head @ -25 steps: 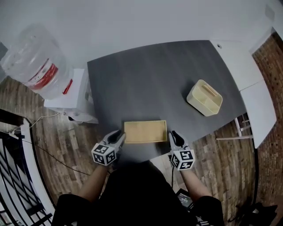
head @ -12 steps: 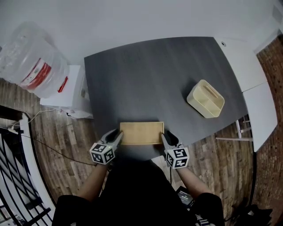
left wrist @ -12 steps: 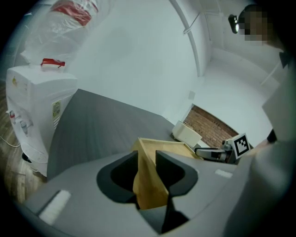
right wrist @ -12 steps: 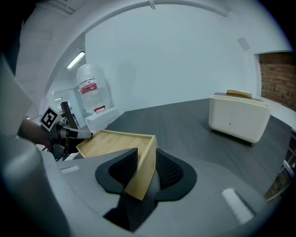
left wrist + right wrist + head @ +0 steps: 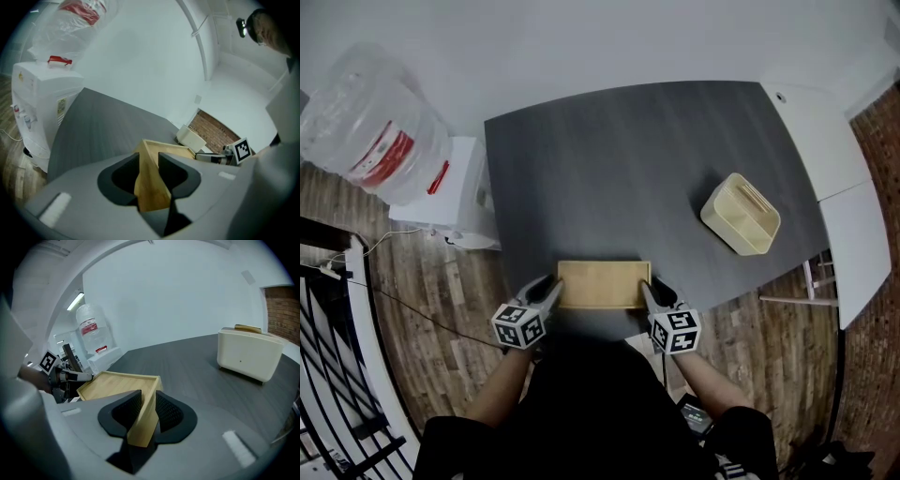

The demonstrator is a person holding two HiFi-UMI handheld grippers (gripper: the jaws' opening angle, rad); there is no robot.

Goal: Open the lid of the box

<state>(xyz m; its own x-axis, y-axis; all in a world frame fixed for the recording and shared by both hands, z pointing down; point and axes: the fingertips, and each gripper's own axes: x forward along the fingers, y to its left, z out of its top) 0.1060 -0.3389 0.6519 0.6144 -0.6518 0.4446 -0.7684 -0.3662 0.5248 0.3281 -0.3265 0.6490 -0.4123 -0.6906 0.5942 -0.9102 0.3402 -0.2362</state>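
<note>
The box (image 5: 603, 284) is pale, smooth, matt wood. The table (image 5: 619, 169) is dark, matt and finely grained. The caddy (image 5: 741, 214) is smooth cream plastic, the water bottle (image 5: 370, 131) clear glossy plastic, the floor (image 5: 422, 277) wooden planks.

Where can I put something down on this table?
The big bare stretch of table behind the box, up to the far edge and left of the cream holder, is free. It is crowded at the near edge, where the box sits, and by the holder on the right.
</note>
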